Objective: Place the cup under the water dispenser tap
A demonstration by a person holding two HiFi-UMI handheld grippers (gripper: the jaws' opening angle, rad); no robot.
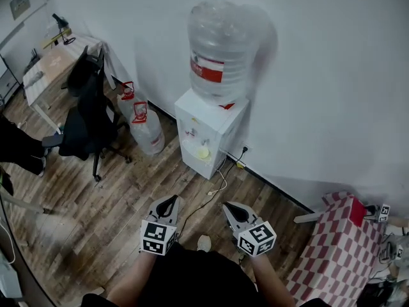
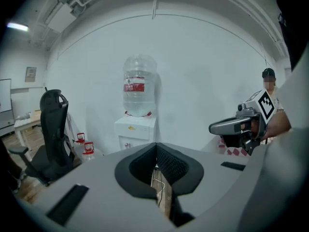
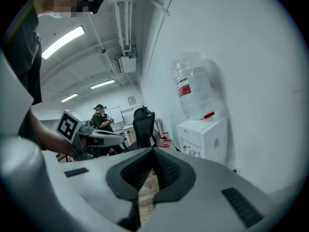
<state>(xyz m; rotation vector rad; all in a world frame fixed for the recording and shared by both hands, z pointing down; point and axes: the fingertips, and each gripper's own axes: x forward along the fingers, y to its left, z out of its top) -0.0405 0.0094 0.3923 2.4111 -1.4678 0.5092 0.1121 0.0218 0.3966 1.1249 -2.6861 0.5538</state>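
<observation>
Ceiling tube lights (image 3: 63, 41) are glaring white in the right gripper view, and another lamp (image 2: 17, 26) is burning out at the upper left of the left gripper view. The white wall (image 1: 332, 75) is spreading an even, cool light through the room. In the head view the bottle (image 1: 220, 43) is smearing with motion blur and throwing a soft shadow onto the wall at its right. Both gripper views are bending straight lines and darkening to black at the corners. The left gripper (image 2: 156, 146) and the right gripper (image 3: 153, 152), close to their lenses, are showing as soft, unfocused grey.
</observation>
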